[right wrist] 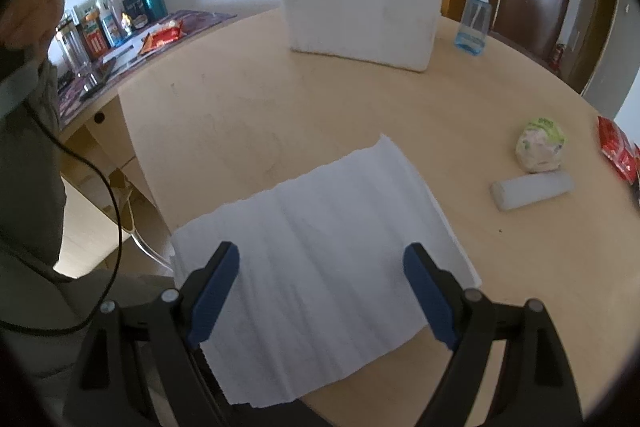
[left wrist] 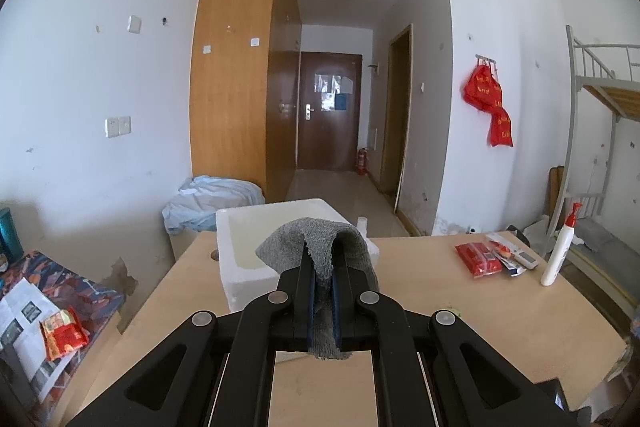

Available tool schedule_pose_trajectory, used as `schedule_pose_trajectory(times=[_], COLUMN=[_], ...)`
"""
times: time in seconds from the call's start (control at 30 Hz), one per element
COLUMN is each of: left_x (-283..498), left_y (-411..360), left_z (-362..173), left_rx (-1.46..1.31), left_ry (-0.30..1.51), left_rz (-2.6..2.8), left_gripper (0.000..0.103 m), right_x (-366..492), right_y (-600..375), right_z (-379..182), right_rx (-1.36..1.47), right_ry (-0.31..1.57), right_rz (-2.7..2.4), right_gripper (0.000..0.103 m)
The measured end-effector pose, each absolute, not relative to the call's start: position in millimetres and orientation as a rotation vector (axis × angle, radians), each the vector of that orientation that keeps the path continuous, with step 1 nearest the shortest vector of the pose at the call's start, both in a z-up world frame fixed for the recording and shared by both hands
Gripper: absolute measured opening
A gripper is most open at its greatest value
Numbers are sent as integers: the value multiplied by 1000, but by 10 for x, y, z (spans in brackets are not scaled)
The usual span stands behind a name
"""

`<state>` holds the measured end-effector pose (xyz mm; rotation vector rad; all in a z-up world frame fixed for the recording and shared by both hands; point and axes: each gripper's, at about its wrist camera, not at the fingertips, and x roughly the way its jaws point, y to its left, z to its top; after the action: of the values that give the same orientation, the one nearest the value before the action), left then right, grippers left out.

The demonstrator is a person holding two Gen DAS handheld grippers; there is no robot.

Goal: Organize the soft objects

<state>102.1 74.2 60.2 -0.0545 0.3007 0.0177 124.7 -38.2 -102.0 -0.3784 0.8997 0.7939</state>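
Between the closed jaws of the left gripper (left wrist: 323, 269), a grey knitted cloth (left wrist: 320, 247) is pinched at its fold, its loose ends draping over the fingertips and hanging below them. Just ahead of that gripper stands an open white foam box (left wrist: 240, 227) on the pale wooden table (left wrist: 440, 287), with the cloth's top edge overlapping the box's near rim in the left wrist view. To the gripper's right, well apart, lie red packets (left wrist: 478, 259) and an upright white pump bottle (left wrist: 560, 251). The right gripper (right wrist: 322, 269) hangs with its jaws spread wide and grasping nothing, tilted down over a white ribbed sheet (right wrist: 320, 247) lying flat at the table's near edge. Beyond it to the right rest a crumpled green-and-white wad (right wrist: 540, 145) and a white cylinder (right wrist: 532, 190); farther ahead stands a blue spray bottle (right wrist: 474, 17).
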Motion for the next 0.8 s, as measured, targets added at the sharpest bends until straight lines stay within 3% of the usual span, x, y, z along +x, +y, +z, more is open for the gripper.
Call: schedule_pose_trajectory(times=[0.27,0.4,0.8], left_x=[1296,1491,2121], left_y=[824,886,1044], left_z=[636,714,751], left_rx=[-54,-50,-48], left_ry=[320,319,380], left_rz=[1,-10,2], left_gripper=[6,6,6], right_x=[1263,1312,1379], right_y=[-330,-329,-299], right_z=[-1058,-1072,-1089], right_rx=[-428,-433,-447], right_ry=[893,902,918], right_rz=[770,758,767], right_gripper=[88,98,99])
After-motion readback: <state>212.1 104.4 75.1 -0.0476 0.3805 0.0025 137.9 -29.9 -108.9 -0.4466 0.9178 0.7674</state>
